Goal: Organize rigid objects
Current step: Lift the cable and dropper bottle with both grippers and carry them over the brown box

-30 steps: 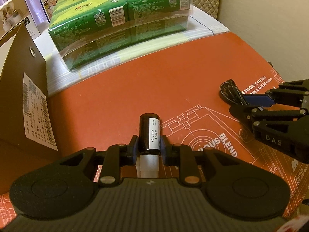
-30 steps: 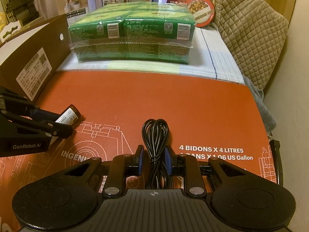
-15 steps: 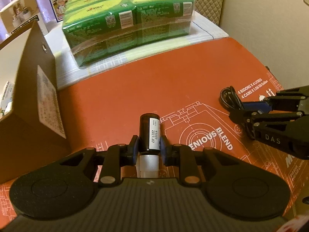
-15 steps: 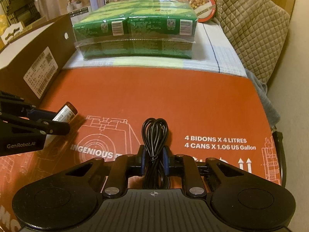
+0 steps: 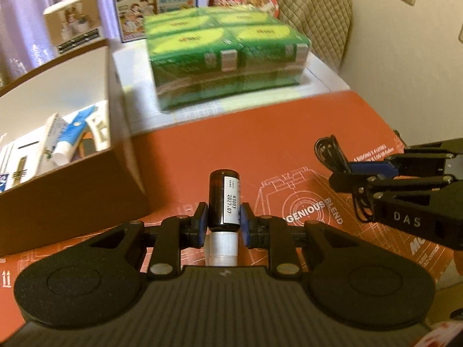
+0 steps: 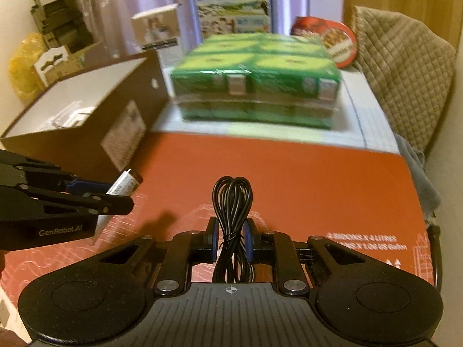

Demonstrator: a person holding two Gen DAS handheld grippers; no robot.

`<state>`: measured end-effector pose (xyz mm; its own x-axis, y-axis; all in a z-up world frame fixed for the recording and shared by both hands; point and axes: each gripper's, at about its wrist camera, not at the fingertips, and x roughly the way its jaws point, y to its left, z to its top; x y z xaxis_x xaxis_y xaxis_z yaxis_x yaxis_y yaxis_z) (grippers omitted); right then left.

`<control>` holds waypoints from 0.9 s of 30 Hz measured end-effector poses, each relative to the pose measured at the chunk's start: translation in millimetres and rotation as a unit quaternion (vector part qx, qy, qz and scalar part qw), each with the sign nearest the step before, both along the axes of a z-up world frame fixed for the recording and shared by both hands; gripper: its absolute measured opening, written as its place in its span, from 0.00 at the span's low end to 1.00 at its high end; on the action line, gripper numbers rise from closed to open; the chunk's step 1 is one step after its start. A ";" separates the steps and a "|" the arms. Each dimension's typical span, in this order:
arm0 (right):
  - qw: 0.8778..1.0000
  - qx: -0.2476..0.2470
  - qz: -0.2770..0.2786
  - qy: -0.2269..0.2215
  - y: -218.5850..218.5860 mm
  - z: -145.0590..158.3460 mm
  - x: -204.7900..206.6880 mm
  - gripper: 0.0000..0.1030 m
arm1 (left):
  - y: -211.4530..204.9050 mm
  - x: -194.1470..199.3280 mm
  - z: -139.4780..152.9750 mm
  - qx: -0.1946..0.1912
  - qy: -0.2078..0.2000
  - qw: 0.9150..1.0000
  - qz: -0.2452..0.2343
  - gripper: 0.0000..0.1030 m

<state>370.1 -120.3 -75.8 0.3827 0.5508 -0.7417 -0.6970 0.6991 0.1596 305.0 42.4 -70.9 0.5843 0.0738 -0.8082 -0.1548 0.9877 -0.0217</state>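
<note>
My left gripper (image 5: 222, 222) is shut on a small dark brown bottle (image 5: 224, 199) with a white cap and a white label, held above the red carton top (image 5: 231, 150). It also shows in the right wrist view (image 6: 126, 185). My right gripper (image 6: 231, 241) is shut on a bundled black cable (image 6: 232, 219), also raised above the carton; the cable also shows in the left wrist view (image 5: 332, 153). An open brown cardboard box (image 5: 72, 185) stands left of the bottle, with tubes and packets (image 5: 58, 144) inside.
A shrink-wrapped pack of green boxes (image 5: 225, 55) sits on a white box behind the red carton. Behind it are a milk carton box (image 6: 231, 3), a red round tin (image 6: 332, 40) and a quilted cushion (image 6: 402, 86). A wall is on the right.
Both grippers have risen with their loads, and the views look higher. The inside of the brown box has come into view at the left.
</note>
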 end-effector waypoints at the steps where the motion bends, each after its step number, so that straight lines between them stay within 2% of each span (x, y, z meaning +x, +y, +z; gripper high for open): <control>1: 1.000 0.002 0.005 -0.001 3.8 3.1 -2.6 0.14 | 2.7 -3.2 3.2 -0.001 -0.003 1.000 0.004 0.19; 14: 0.997 0.039 0.072 -0.015 66.0 40.9 -36.3 0.14 | 55.3 -57.7 45.3 -0.001 -0.049 0.996 0.069 0.19; 27: 0.988 0.077 0.134 -0.021 158.8 69.3 -58.4 0.14 | 133.4 -92.8 76.7 0.017 -0.078 0.989 0.125 0.19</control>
